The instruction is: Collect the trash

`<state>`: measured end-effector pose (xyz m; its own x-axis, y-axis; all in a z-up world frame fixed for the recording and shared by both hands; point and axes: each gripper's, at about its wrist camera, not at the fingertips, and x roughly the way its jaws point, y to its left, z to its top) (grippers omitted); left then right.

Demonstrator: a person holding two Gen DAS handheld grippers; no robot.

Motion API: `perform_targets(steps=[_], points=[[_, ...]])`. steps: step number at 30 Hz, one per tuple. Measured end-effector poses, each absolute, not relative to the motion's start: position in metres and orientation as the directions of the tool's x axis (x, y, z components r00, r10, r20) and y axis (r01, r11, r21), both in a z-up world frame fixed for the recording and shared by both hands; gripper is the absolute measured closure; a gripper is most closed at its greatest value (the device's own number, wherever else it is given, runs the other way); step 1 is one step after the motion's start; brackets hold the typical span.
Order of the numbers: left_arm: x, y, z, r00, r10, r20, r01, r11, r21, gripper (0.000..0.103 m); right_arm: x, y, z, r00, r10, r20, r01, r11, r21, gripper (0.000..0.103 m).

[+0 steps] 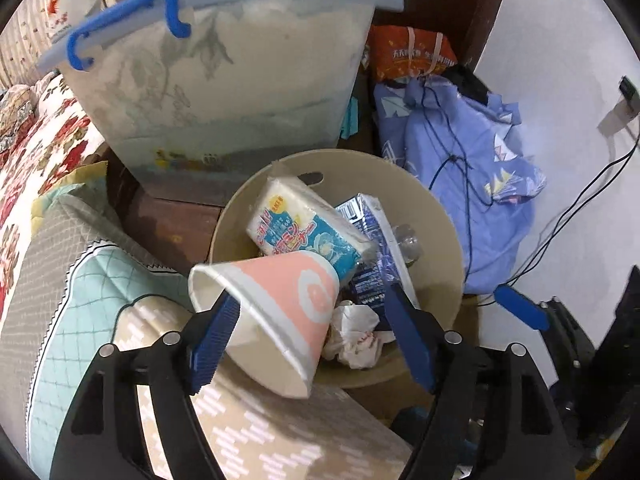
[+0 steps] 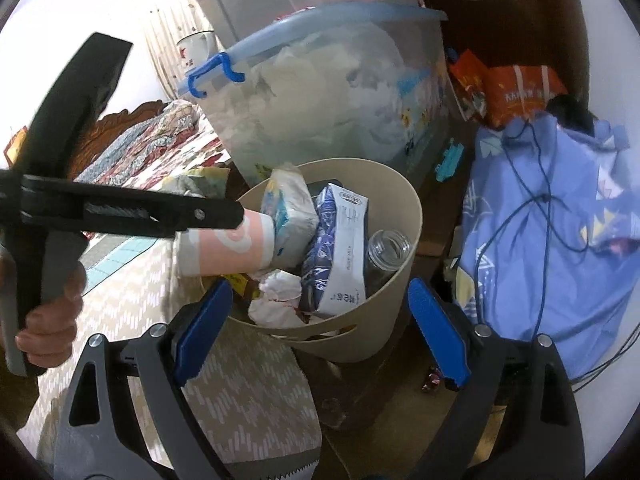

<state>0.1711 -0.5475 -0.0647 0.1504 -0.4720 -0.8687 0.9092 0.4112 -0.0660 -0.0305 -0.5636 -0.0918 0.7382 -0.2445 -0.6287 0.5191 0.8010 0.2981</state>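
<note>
- At nine o'clock in the left wrist view we see a floral bedspread [image 1: 44,148], and below it, toward seven o'clock, a teal and beige quilt [image 1: 92,292].
- At eleven o'clock stands a clear storage box [image 1: 224,92] with a pale blue lid and a blue latch [image 1: 124,24].
- We see our left gripper [image 1: 310,332] with its blue pads spread wide apart. The paper cup [image 1: 276,312] lies on its side between them, mouth toward eight o'clock. The left pad [image 1: 214,340] touches the cup's rim; the right pad stands clear of it.
- The cup rests across the near rim of the beige trash bin [image 1: 444,224], which sits at the centre of the view.
- Inside the bin we see a tissue pack [image 1: 308,224], a blue and white carton [image 1: 376,240], a clear bottle [image 1: 408,240] and crumpled paper [image 1: 352,336].
- At two o'clock a blue cloth bag [image 1: 460,152] lies just beside the bin, with an orange packet [image 1: 412,52] above it.
- In the right wrist view, at eight o'clock, we see the person's left hand [image 2: 52,316] on the other tool's handle.
- That tool's black arm reaches across from nine o'clock to the pink cup [image 2: 228,248] at the bin's [image 2: 400,204] left rim.
- Our right gripper [image 2: 320,320] hangs with its pads wide apart and nothing between them, the bin's near wall straight ahead.
- The carton [image 2: 340,256] and the bottle [image 2: 388,252] stand inside the bin, the bottle at three o'clock of the carton.
- The blue bag [image 2: 560,224] fills the three o'clock side.
</note>
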Motion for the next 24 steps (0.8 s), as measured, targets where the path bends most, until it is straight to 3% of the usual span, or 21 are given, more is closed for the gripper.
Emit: perform_targets(steps=[13, 24], points=[[0.178, -0.472, 0.007, 0.153, -0.621, -0.769, 0.868, 0.456, -0.196, 0.029, -0.027, -0.545, -0.062, 0.772, -0.197, -0.604, 0.479, 0.805, 0.350, 0.014], [0.136, -0.372, -0.002, 0.379, -0.530, -0.758, 0.815, 0.579, 0.003, 0.019, -0.050, -0.481, -0.058, 0.776, -0.187, -0.602, 0.528, 0.714, 0.459, 0.013]])
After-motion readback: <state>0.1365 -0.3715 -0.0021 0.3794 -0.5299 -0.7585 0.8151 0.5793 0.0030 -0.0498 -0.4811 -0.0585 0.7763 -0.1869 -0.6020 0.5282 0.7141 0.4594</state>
